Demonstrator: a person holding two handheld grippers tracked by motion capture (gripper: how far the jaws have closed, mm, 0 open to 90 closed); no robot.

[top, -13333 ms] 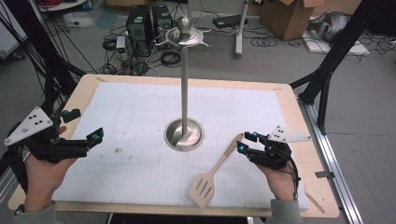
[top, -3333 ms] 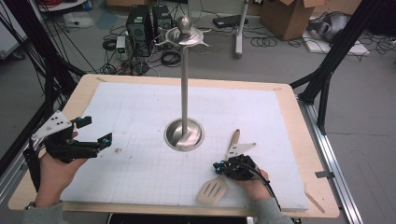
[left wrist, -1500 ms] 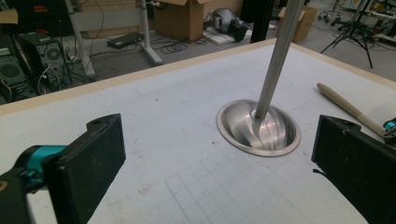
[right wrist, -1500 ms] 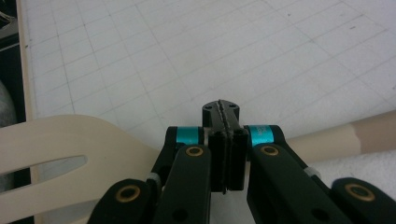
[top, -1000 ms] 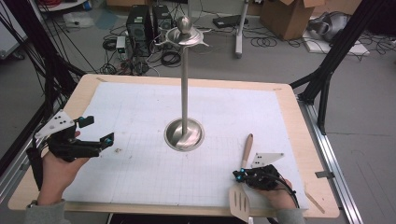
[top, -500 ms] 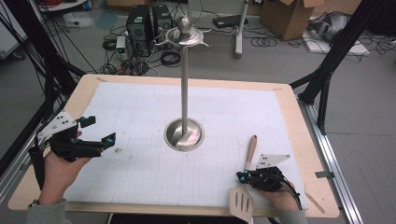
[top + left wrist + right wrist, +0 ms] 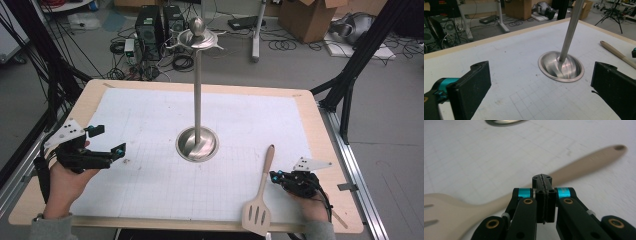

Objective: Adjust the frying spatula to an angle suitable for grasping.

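At the left of the high view, the left gripper [image 7: 102,145] is hovering just above the white gridded sheet [image 7: 150,125] covering the pale wooden tabletop [image 7: 320,135], its jaws spread wide and grasping nothing. In the left gripper view they are framing the round dished base of the tall silver metal stand [image 7: 561,66], which suggests this hand is waiting in reserve, perhaps to steady the stand once a utensil is brought to it. The stand [image 7: 197,100] is rising from the middle of the sheet, with a small hooked crown at its top that looks meant for hanging tools.

Further right, the beige slotted spatula with a long handle [image 7: 262,192] is lying flat on the sheet, blade toward the person and handle end pointing toward the stand's base, well apart from it. Just beside its handle, the right gripper [image 7: 276,176] is sitting low with its jaws clenched together on nothing; in the right gripper view the spatula [image 7: 576,167] is passing beyond the closed tips [image 7: 542,178], seemingly being nudged into a better position for a pick-up.
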